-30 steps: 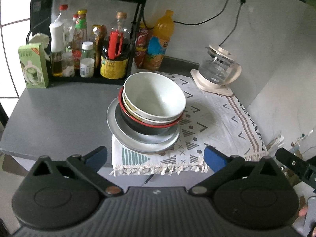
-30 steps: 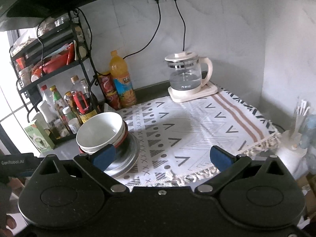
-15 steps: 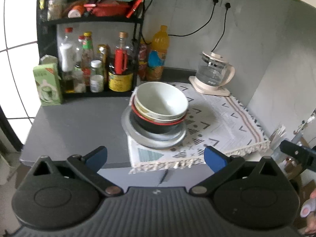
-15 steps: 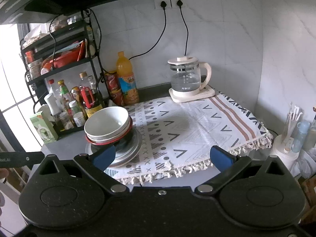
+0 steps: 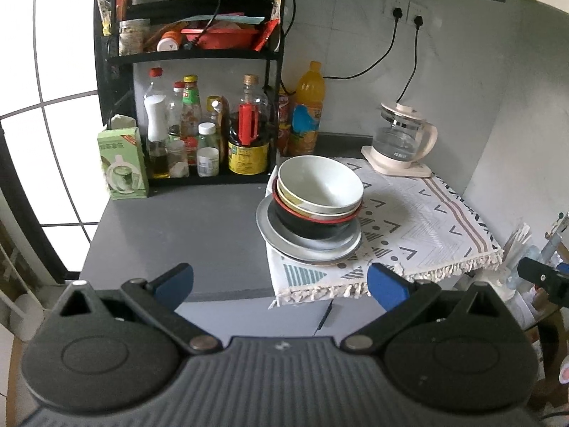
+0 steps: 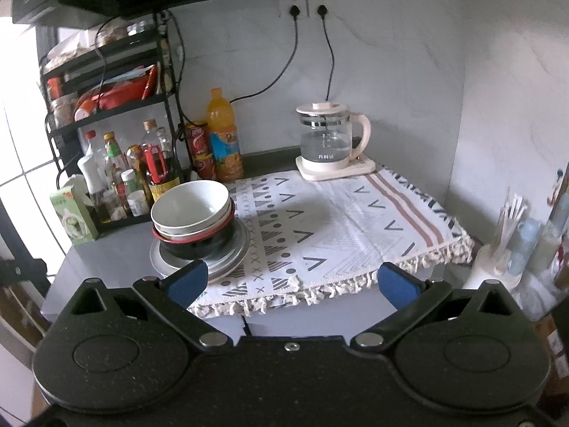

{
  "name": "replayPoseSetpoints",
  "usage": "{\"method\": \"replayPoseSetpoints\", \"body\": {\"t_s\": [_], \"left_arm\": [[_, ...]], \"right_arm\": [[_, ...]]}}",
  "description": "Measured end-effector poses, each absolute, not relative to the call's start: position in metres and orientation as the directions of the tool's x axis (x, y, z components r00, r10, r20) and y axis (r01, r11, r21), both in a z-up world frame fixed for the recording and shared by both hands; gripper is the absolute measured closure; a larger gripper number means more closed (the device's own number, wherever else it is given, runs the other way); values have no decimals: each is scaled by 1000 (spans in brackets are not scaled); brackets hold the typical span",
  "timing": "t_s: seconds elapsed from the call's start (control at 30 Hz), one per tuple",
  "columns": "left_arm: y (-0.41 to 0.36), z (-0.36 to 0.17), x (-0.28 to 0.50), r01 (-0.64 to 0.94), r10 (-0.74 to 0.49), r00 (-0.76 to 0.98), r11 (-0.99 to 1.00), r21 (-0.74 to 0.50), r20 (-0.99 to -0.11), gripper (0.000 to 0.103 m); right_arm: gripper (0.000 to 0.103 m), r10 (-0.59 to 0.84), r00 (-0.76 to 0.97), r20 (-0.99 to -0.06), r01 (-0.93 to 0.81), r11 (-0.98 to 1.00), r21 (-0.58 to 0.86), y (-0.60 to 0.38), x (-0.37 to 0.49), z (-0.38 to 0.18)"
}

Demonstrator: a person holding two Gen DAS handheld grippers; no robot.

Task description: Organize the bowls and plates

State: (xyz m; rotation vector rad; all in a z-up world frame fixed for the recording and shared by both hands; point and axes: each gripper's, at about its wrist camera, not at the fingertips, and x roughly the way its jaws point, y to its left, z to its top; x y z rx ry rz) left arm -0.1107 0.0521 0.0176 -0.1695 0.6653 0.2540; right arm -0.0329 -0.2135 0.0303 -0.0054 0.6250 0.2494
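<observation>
Currently, left wrist view. Left gripper [image 5: 280,281]: jaws spread wide, holding nothing, hanging off the front of the counter [image 5: 177,235]. White bowl [image 5: 320,183] nested in a second pale bowl, that in a black bowl [image 5: 313,226] with a red rim, all on grey plates [image 5: 281,242]. Stack sits on the left edge of the patterned cloth [image 5: 426,220], the plates overhanging onto bare counter. Condiment rack [image 5: 192,114] close behind; kettle [image 5: 403,138] at the rear right, well apart.

Right wrist view. Right gripper [image 6: 291,281]: jaws likewise parted and empty, off the counter's front edge. Stack at the left, its plates partly hidden by the left fingertip [image 6: 186,279]. Cloth broad and bare between stack and kettle [image 6: 329,142].

Judgement: the dishes look already gathered, so little may remain. If more sorting is wanted, lift the top bowl by its rim, straight up, with the other gripper steadying the plates. Fringe hangs over the front edge; dragging would pull the cloth. Best open room: mid-cloth, right of the stack.
</observation>
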Motion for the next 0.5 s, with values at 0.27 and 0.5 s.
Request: {"method": "replayPoseSetpoints", "body": {"t_s": [0.27,0.5], "left_arm": [[58,15,-115,-304,176,752,948,-97,-636,0],[58,12,-112,-290,164,745,952,-94,-646,0]], "right_arm": [[0,279,769,-575,-286,955,81,-208,-37,27],[0,285,753,-593,-285,954,97,-203,-36,24]]}}
